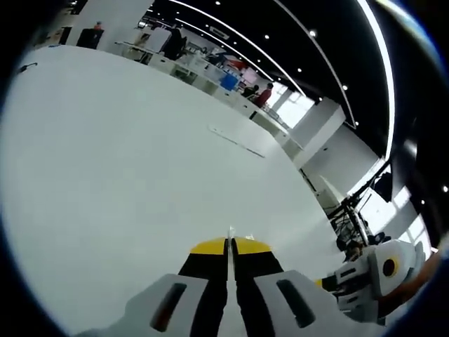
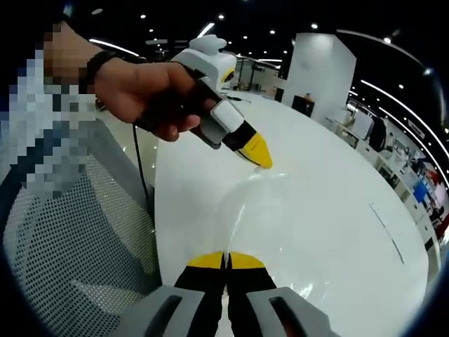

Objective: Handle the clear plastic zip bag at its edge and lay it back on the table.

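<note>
In the right gripper view, the left hand-held gripper [image 2: 261, 159], gripped by a hand [image 2: 151, 95] at upper left, is closed on the clear plastic zip bag [image 2: 242, 210], held taut above the white bench [image 2: 337, 210] to the right hand-held gripper [image 2: 225, 261], closed on its near edge at bottom centre. No writing is legible.

My clear plastic zip bag [image 2: 242, 210] is see-through, nearly lost against the white table [image 2: 337, 210]. It stretches taut between my two grippers' yellow tips.

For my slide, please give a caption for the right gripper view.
Both grippers, left and right, pinch the clear bag at opposite edges above the white table.
</note>
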### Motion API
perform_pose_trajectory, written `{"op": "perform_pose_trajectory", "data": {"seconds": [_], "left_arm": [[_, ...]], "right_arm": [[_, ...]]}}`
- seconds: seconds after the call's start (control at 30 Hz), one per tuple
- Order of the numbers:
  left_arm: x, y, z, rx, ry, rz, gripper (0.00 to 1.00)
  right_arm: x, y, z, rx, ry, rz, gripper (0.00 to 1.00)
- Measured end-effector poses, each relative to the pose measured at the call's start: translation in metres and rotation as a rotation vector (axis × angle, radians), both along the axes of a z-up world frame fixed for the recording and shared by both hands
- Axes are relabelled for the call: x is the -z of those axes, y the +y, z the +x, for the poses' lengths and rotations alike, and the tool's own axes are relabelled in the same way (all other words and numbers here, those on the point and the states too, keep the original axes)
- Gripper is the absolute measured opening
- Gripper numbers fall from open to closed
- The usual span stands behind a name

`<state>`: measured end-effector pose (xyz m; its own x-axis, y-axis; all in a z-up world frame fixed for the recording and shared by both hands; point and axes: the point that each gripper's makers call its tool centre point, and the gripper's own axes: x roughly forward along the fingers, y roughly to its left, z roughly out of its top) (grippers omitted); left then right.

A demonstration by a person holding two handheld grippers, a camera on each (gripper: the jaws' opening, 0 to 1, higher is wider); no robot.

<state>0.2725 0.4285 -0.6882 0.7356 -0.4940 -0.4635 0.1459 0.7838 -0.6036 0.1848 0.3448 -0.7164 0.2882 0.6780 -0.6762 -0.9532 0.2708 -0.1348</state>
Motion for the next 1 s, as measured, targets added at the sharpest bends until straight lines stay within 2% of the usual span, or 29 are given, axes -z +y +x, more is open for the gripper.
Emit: {"op": "perform_pose_trajectory", "data": {"seconds": [0.2,0.3,0.83,1.0], "left_arm": [[0.004,0.007,0.008,-0.028,0.010,-0.012,0.00],[0.004,0.007,0.010,-0.042,0.018,-0.012,0.01],[0.005,0.004,0.012,-0.021,0.045,-0.050,0.02],[0.005,0.004,0.014,-0.011,0.056,-0.076,0.06]], "right_arm": [[-0.004,0.003,0.000,-0.022,-0.017,0.008,0.00],[-0.004,0.003,0.000,-0.045,-0.038,-0.012,0.00],[-0.010,0.008,-0.010,-0.180,-0.132,-0.059,0.00],[-0.012,0.009,-0.011,-0.216,-0.162,-0.074,0.00]]}}
